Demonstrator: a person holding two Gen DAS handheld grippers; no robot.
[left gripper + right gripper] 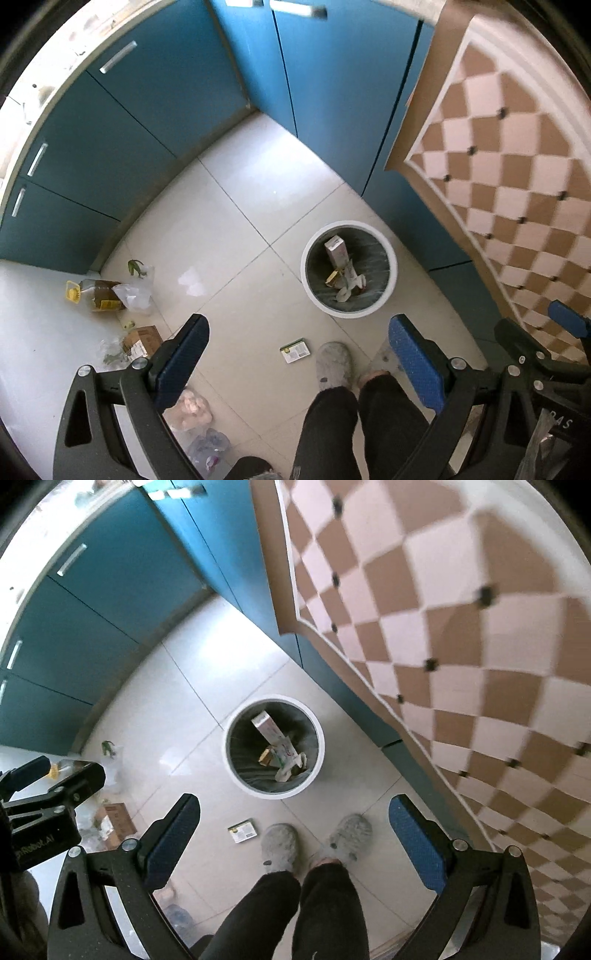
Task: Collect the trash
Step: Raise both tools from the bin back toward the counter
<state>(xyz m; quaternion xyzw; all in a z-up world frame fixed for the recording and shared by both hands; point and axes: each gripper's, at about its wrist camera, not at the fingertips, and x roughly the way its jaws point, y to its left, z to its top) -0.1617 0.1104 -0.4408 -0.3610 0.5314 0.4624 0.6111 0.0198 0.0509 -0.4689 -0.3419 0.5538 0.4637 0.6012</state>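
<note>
We are holding both claws high over the pale tiled floor [236, 236], looking down past our black trouser legs and two grey fluffy slippers [279, 845]. The left gripper [297, 347] is standing released, its blue-padded jaws spread wide with nothing between them; the right gripper [294, 825] is likewise spread and gripping nothing.

Nearest to us, at the lower centre of both views, one small flat green-and-white printed card packet [294, 350] is lying on the tiles just beside the left slipper. We are judging it the closest piece of trash, falling within the gap of either claw, a little left of centre for the right one. Its long axis is running roughly left to right, tilted slightly up at the right.

At the lower left of the left view, one clear plastic bag holding pinkish lumps [192, 406] is lying close below the left jaw. Further out at the left, one brown cardboard box [142, 341], one clear yellow-capped oil bottle on its side [96, 294], one crumpled clear plastic bag [135, 295] touching it and one green vegetable scrap [136, 266] are forming a cluster; the left claw is nearer to these.

Beyond the packet, one round white-rimmed waste bin with a dark liner [394, 266] is standing near the blue cabinets [122, 122], already holding one upright white carton [337, 249] and some crumpled wrappers we are unable to count.
</note>
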